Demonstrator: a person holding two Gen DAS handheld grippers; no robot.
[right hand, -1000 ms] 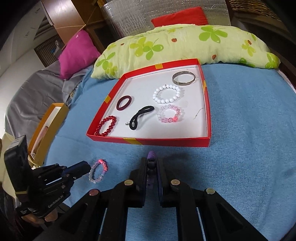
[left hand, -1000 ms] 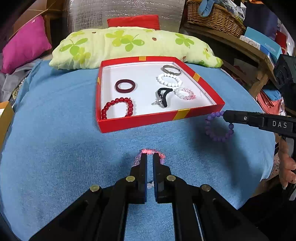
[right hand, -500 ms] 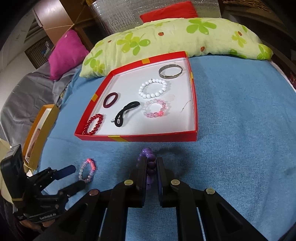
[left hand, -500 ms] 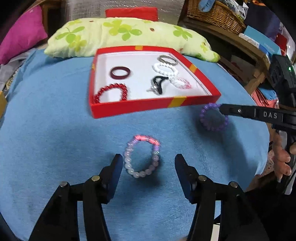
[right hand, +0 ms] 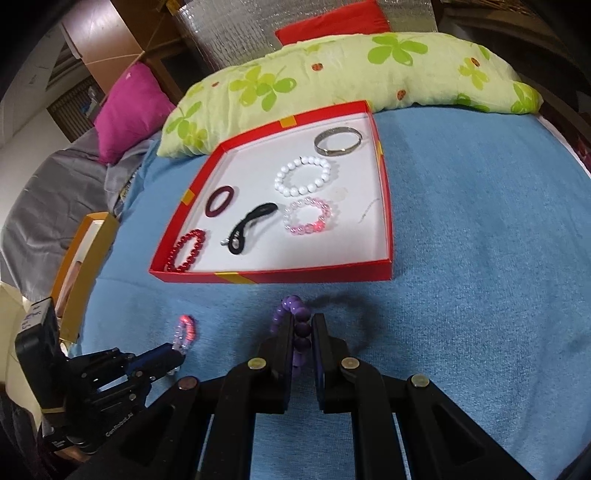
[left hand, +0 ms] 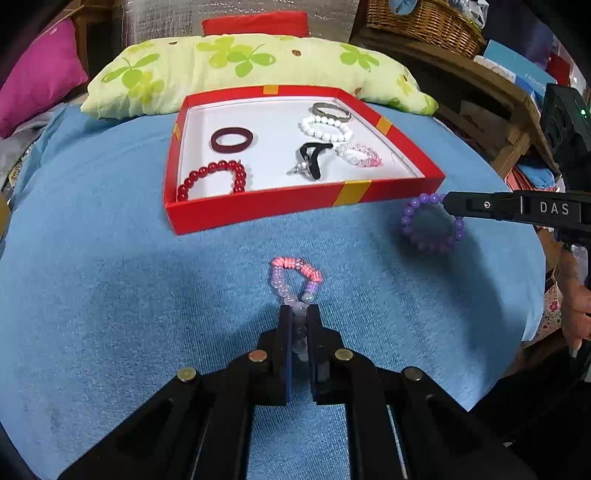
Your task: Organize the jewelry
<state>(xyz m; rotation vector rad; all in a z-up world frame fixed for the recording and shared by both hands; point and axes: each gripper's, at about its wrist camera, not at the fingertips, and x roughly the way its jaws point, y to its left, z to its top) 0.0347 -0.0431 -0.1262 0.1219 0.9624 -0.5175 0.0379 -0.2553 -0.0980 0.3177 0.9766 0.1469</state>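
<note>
My left gripper [left hand: 298,310] is shut on a pink-and-lilac bead bracelet [left hand: 295,275], squeezed into a narrow loop just above the blue cloth; it also shows in the right wrist view [right hand: 184,330]. My right gripper [right hand: 300,321] is shut on a purple bead bracelet [right hand: 291,314], which hangs from its fingers in the left wrist view [left hand: 432,223], near the box's front right corner. The red box [left hand: 258,210] holds a red bead bracelet [left hand: 212,179], a dark red ring [left hand: 232,139], a black band [left hand: 312,158], and white [left hand: 325,129], pink [left hand: 360,155] and silver [left hand: 330,110] bracelets.
A green clover-print pillow [left hand: 240,66] lies behind the box. A magenta cushion [left hand: 37,81] is at the far left. An orange box [right hand: 79,266] sits off the cloth's left edge. Wooden furniture with a basket [left hand: 424,22] stands at the right.
My left gripper opened over the pink-and-lilac bracelet, then shut on it and squeezed it narrow. My right gripper kept hold of the purple bracelet with little movement.
</note>
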